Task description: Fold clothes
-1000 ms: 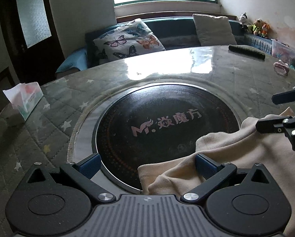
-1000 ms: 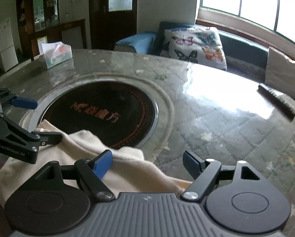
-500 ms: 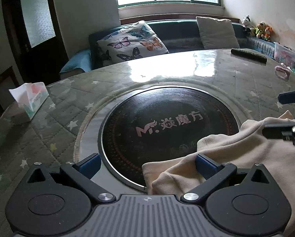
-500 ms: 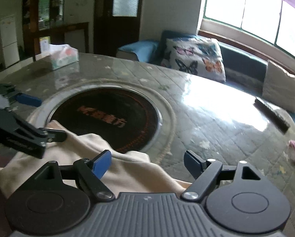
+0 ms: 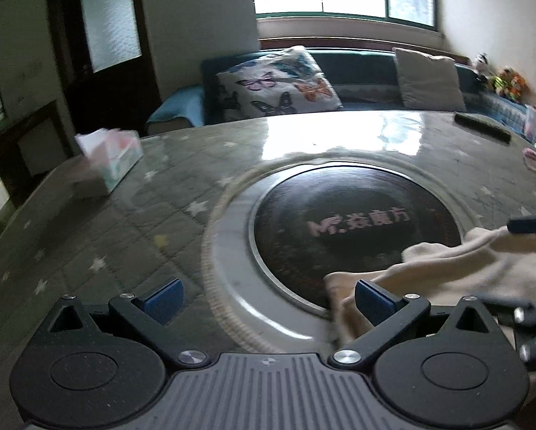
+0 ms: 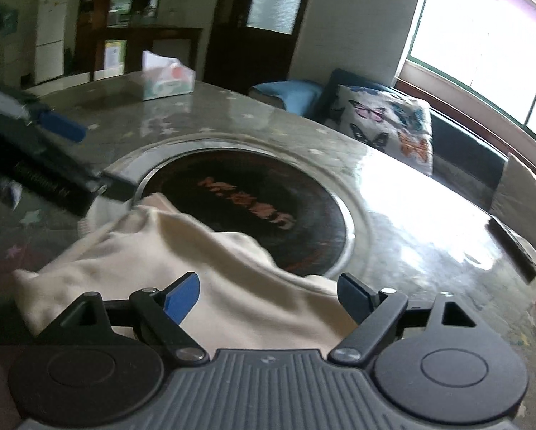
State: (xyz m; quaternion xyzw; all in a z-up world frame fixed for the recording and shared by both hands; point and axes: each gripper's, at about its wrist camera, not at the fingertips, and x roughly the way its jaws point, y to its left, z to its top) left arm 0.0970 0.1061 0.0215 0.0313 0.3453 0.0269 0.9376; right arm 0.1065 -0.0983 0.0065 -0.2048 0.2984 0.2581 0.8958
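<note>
**Both tongs released, cream garment bunched at the table's near edge**

Living room, round table [image 5: 132, 215] under a glossy star-print cover, black round hotplate [image 5: 339, 222] set in its middle. Sofa and butterfly cushion [image 5: 278, 86] behind it, below a bright window.

Left gripper [image 5: 268, 299]: jaws spread wide, nothing between the pads. Steel ring of the hotplate lies ahead of the gap. Its right pad sits against the left edge of the cream garment [image 5: 458, 268]; not pinched.

Right gripper [image 6: 268, 295]: jaws wide apart, not clamping. The garment [image 6: 182, 261] lies directly under and ahead of them, draped from the table edge onto the near rim of the hotplate [image 6: 246, 200].

Each gripper shows at the other's side, blurred. Tissue box [image 6: 166, 80] far ahead-left of the right tongs. Dark remote [image 5: 481, 127] far ahead-right of the left tongs.
</note>
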